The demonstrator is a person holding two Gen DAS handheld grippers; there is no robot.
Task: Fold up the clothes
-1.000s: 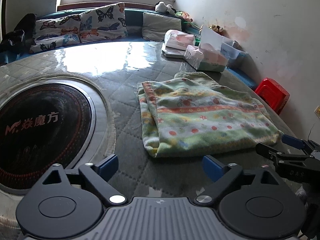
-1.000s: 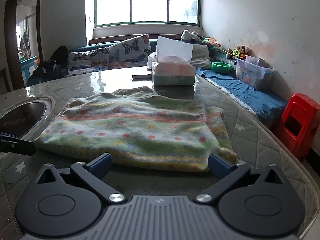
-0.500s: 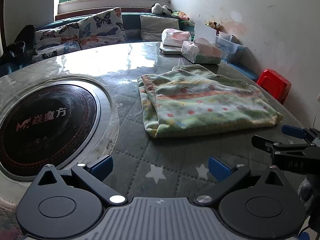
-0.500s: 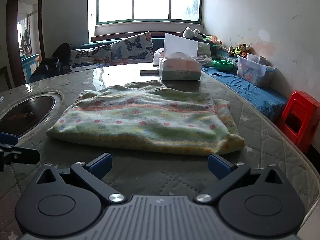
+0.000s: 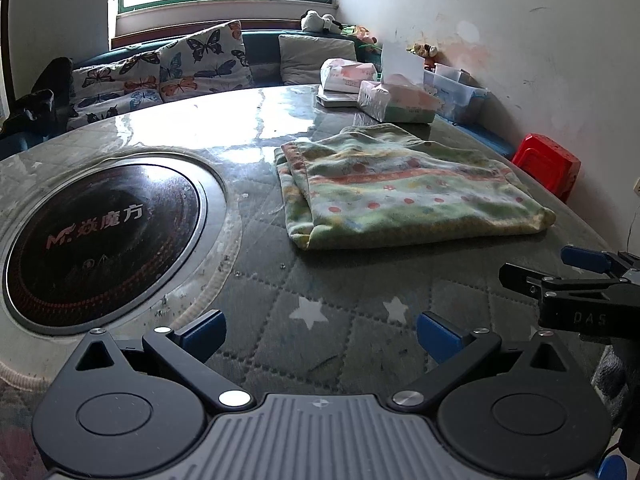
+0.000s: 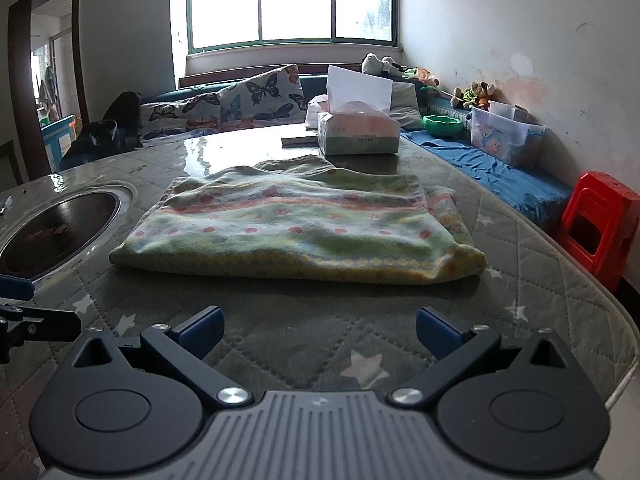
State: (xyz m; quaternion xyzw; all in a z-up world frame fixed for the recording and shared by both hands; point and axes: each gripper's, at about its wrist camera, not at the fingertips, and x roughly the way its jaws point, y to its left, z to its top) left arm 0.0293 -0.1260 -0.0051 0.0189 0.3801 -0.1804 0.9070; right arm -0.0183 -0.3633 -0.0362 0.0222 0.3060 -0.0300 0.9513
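Cloth [image 6: 296,228], a striped and dotted green fleece piece, lay folded into a flat rectangle on the quilted star-print table cover [image 6: 320,344], between the round dark glass inset [image 5: 100,236] and the table's far edge. Both handheld grippers hung low over the cover, near the cloth but touching nothing. The left gripper [image 5: 320,332] had its 2 blue-tipped fingers spread wide and empty; the right gripper [image 6: 320,326] was likewise spread wide and empty. A tissue box [image 6: 358,134] stood just beyond the cloth. A red plastic stool [image 6: 600,224] sat on the floor beside the table, below a blue-covered bench [image 6: 492,176].
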